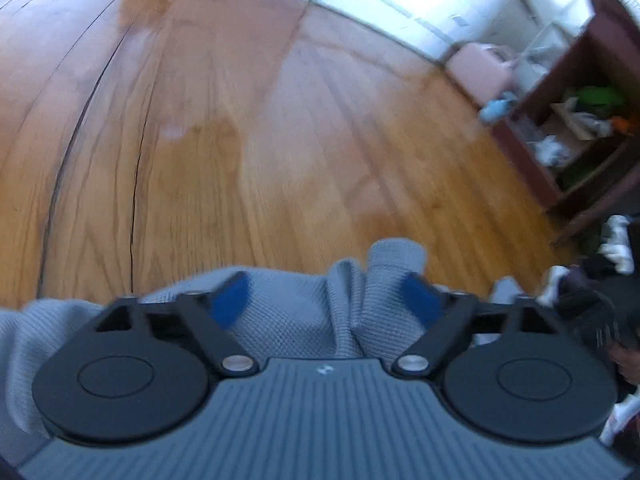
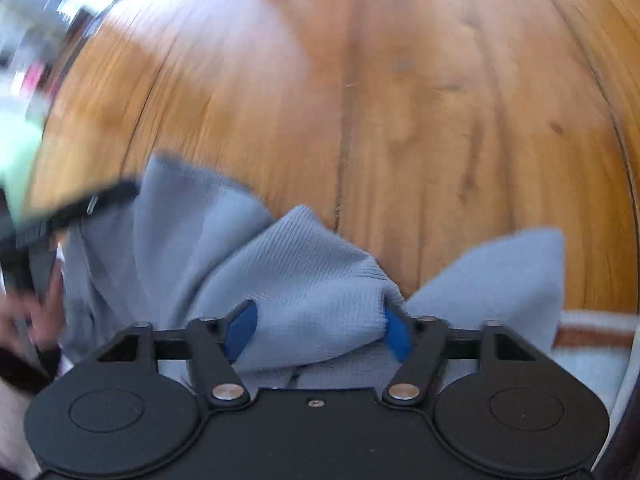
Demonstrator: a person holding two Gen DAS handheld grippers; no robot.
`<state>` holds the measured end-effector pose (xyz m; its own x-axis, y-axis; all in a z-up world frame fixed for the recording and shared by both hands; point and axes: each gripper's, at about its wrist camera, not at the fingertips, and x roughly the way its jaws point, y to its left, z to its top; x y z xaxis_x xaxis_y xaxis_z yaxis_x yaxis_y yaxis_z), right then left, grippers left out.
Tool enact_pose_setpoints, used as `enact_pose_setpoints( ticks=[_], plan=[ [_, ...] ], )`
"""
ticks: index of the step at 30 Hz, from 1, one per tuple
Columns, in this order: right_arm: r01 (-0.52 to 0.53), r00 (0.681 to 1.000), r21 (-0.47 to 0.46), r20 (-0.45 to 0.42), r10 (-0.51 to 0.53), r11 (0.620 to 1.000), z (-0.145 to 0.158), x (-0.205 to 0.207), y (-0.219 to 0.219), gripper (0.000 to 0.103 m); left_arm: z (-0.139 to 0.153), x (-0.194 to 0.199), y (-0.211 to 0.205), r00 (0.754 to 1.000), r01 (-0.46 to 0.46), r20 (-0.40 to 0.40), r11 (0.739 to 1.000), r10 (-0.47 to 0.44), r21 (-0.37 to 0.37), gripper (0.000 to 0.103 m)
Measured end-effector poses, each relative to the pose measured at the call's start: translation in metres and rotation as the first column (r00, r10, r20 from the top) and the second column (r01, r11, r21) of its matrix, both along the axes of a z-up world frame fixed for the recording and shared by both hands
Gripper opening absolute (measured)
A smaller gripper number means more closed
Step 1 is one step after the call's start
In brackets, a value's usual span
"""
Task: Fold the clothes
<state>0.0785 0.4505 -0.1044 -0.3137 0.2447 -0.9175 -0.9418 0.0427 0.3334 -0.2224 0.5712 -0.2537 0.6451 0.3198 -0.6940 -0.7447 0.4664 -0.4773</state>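
A wooden table (image 1: 280, 120) fills both views, with a dark shelf (image 1: 580, 120) off to the far right of the left gripper (image 1: 326, 300). That gripper's 2 blue pads (image 1: 230, 300) stand wide apart over the grey knit garment (image 1: 288, 312), a ridge of it rising between them untouched. The right gripper (image 2: 318, 330) has a bunched fold of the garment (image 2: 312, 280) between its pads; whether they press it I cannot tell.
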Motion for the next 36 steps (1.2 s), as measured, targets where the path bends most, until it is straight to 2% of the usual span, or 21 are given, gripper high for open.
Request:
enact_pose_setpoints(
  ticks=[1, 3, 4, 5, 8, 10, 11, 12, 13, 14, 15, 17, 20, 22, 24, 27, 28, 29, 30, 33, 36],
  plan=[
    [-0.134, 0.99, 0.012, 0.046, 0.133, 0.991, 0.002, -0.014, -0.007, 0.011, -0.004, 0.004, -0.003, 1.0, -0.011, -0.013, 1.0, 0.011, -0.016, 0.091],
    [-0.387, 0.915, 0.017, 0.134, 0.381, 0.922, 0.006, -0.04, -0.022, 0.011, -0.001, 0.007, -0.012, 0.999, 0.04, 0.002, 0.999, -0.04, -0.011, 0.088],
    [-0.439, 0.893, 0.013, 0.118, 0.435, 0.898, 0.011, -0.046, -0.029, 0.011, 0.002, 0.008, -0.017, 0.998, 0.066, 0.012, 0.998, -0.066, -0.001, 0.086],
    [-0.487, 0.87, 0.01, 0.099, 0.483, 0.874, 0.015, -0.052, -0.035, 0.011, 0.009, 0.009, -0.022, 0.995, 0.093, 0.03, 0.995, -0.094, 0.04, 0.086],
    [-0.506, 0.862, -0.016, -0.01, 0.506, 0.862, 0.025, -0.063, -0.051, 0.011, 0.024, 0.009, -0.034, 0.992, 0.114, 0.038, 0.986, -0.12, 0.125, 0.087],
    [-0.537, 0.844, -0.051, -0.017, 0.537, 0.842, 0.025, -0.068, -0.06, 0.01, 0.019, 0.012, -0.031, 0.988, 0.143, 0.046, 0.986, -0.147, 0.091, 0.086],
    [-0.55, 0.835, -0.073, -0.016, 0.551, 0.832, 0.024, -0.071, -0.063, 0.01, 0.014, 0.015, -0.03, 0.983, 0.174, 0.053, 0.984, -0.176, 0.045, 0.085],
    [-0.546, 0.837, -0.09, -0.008, 0.548, 0.833, 0.02, -0.071, -0.066, 0.01, 0.009, 0.017, -0.029, 0.977, 0.204, 0.062, 0.979, -0.204, -0.001, 0.076],
    [-0.542, 0.838, -0.108, -0.001, 0.545, 0.833, 0.017, -0.07, -0.069, 0.01, 0.005, 0.02, -0.03, 0.97, 0.236, 0.067, 0.971, -0.233, -0.041, 0.045],
    [-0.538, 0.84, -0.126, 0.007, 0.543, 0.834, 0.014, -0.07, -0.072, 0.01, 0.006, 0.022, -0.035, 0.963, 0.269, 0.045, 0.961, -0.267, -0.058, 0.029],
    [-0.532, 0.842, -0.142, 0.015, 0.539, 0.835, 0.01, -0.069, -0.074, 0.01, 0.007, 0.024, -0.039, 0.961, 0.278, 0.02, 0.959, -0.277, -0.062, 0.015],
    [-0.5, 0.861, -0.152, 0.018, 0.508, 0.853, 0.008, -0.061, -0.073, 0.01, 0.011, 0.021, -0.046, 0.967, 0.253, 0.008, 0.964, -0.253, -0.086, 0.016],
    [-0.437, 0.897, -0.146, 0.003, 0.442, 0.888, 0.018, -0.039, -0.067, 0.015, 0.01, 0.007, -0.05, 0.975, 0.217, 0.074, 0.96, -0.207, -0.176, 0.016],
    [-0.351, 0.934, -0.111, 0.026, 0.356, 0.93, 0.024, -0.02, -0.06, 0.039, 0.011, -0.003, -0.054, 0.976, 0.213, 0.093, 0.957, -0.198, -0.198, 0.015],
    [-0.263, 0.963, -0.074, 0.044, 0.267, 0.962, 0.031, -0.001, -0.053, 0.041, 0.014, -0.011, -0.063, 0.972, 0.223, 0.118, 0.951, -0.202, -0.216, 0.015],
    [-0.145, 0.989, -0.044, -0.021, 0.145, 0.988, 0.032, 0.013, -0.048, 0.049, 0.008, -0.014, -0.079, 0.966, 0.254, 0.121, 0.925, -0.228, -0.281, 0.015],
    [-0.1, 0.994, -0.039, -0.049, 0.098, 0.994, 0.03, 0.017, -0.046, 0.05, 0.003, -0.008, -0.085, 0.965, 0.262, 0.094, 0.919, -0.245, -0.294, 0.008],
    [-0.055, 0.996, -0.036, -0.075, 0.053, 0.998, 0.028, 0.021, -0.044, 0.053, -0.002, -0.001, -0.091, 0.963, 0.27, 0.064, 0.914, -0.263, -0.303, 0.007],
    [-0.027, 0.995, -0.034, -0.093, 0.023, 0.999, 0.028, 0.026, -0.041, 0.058, -0.006, 0.009, -0.096, 0.957, 0.283, 0.021, 0.913, -0.29, -0.295, 0.007],
    [0.048, 0.988, -0.033, -0.146, -0.052, 0.998, 0.024, 0.032, -0.032, 0.059, -0.005, 0.035, -0.104, 0.935, 0.32, -0.078, 0.918, -0.346, -0.232, 0.007],
    [0.11, 0.97, -0.051, -0.212, -0.118, 0.993, 0.019, 0.031, -0.022, 0.059, 0.019, 0.036, -0.11, 0.921, 0.373, -0.084, 0.923, -0.38, -0.094, 0.009]
  ],
)
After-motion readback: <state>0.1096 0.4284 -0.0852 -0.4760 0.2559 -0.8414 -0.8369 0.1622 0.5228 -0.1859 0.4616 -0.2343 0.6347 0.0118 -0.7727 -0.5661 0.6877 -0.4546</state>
